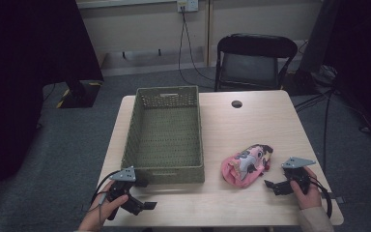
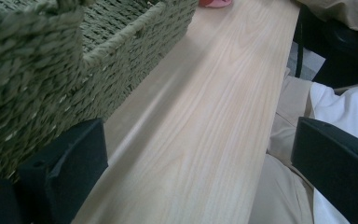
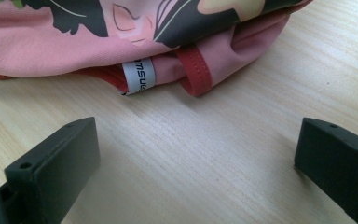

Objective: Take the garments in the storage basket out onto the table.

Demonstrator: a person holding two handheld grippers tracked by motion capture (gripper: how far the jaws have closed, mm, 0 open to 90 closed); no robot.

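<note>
A pink pouch (image 1: 245,165) printed with a cartoon figure lies on the wooden table (image 1: 251,125), right of a green woven basket (image 1: 164,137) that is empty. My right gripper (image 1: 272,186) rests open on the table just right of the pouch; in its own view the pouch (image 3: 135,37) lies a short way beyond the jaws, a white label (image 3: 139,77) and red loop (image 3: 196,70) facing them. My left gripper (image 1: 147,205) is open at the table's front left, near the basket's front corner (image 2: 42,79). Nothing sits between either pair of jaws.
A black folding chair (image 1: 253,60) stands behind the table. A dark round hole (image 1: 236,104) marks the tabletop near its far edge. Cables run over the grey carpet at right. The person's trouser leg (image 2: 289,140) shows past the table's front edge.
</note>
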